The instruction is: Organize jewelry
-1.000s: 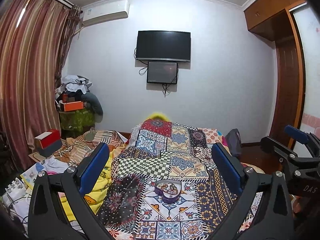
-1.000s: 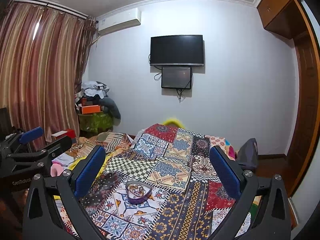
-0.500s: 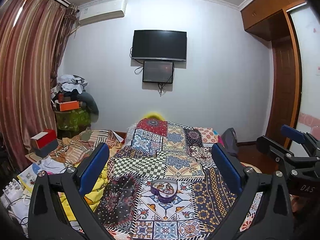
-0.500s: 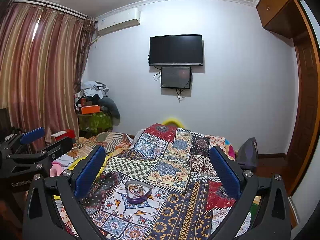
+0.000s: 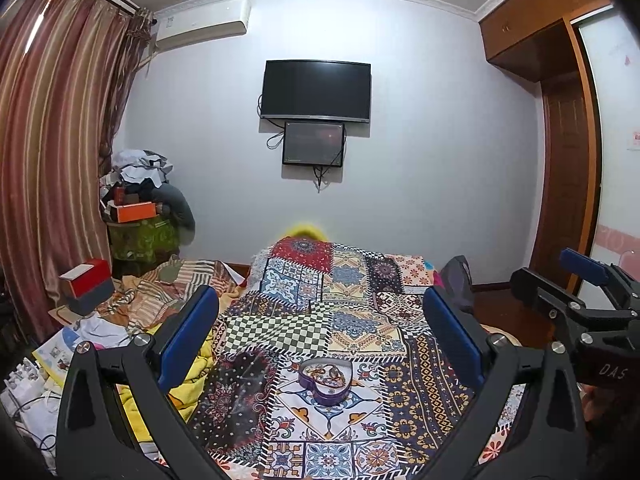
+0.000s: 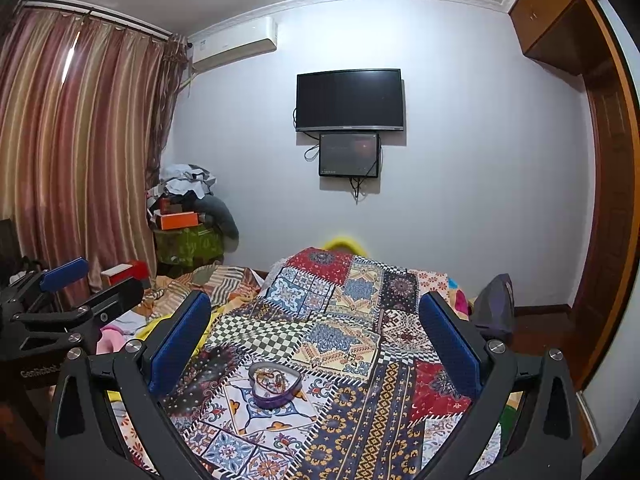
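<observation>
Nearby, heart-shaped box [image 5: 325, 381] on patchwork quilt [image 5: 360, 320].

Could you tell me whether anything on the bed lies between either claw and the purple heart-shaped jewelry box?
Nothing visible does. The heart-shaped box sits open on the patchwork bedspread, with only flat fabric between it and the open left claw or the open right claw. The clutter lies off to the left side.

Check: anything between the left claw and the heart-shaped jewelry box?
Nothing but patchwork bedspread. In the left wrist view, the left claw is open above the heart-shaped jewelry box, with only bare quilt between.
</observation>
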A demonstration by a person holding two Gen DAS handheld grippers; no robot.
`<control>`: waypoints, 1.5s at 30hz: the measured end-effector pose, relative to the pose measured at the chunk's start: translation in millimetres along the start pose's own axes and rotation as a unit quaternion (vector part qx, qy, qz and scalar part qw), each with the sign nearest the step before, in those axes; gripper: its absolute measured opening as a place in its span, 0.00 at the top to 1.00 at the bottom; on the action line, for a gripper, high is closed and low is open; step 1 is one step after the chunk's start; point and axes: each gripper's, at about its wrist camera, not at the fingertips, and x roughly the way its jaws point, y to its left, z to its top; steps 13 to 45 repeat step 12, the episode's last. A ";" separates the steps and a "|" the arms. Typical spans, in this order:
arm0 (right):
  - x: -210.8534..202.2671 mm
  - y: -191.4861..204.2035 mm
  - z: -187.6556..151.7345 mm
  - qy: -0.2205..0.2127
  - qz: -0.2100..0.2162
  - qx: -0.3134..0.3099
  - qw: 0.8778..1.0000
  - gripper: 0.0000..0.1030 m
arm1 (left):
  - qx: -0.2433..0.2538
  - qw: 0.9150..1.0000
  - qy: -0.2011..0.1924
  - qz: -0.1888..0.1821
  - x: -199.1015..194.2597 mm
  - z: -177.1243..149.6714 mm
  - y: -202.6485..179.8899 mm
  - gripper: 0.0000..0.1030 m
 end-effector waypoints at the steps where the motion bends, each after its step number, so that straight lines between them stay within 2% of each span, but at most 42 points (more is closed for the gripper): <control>1: 0.4 0.4 -0.3 0.001 0.000 0.000 1.000 0.00 | 0.000 1.000 0.000 -0.001 0.0 -0.1 0.2 0.01; 45: 3.5 3.9 -1.1 0.007 0.000 -0.002 1.000 0.00 | 0.003 1.000 0.004 0.003 2.5 -1.7 2.3 0.01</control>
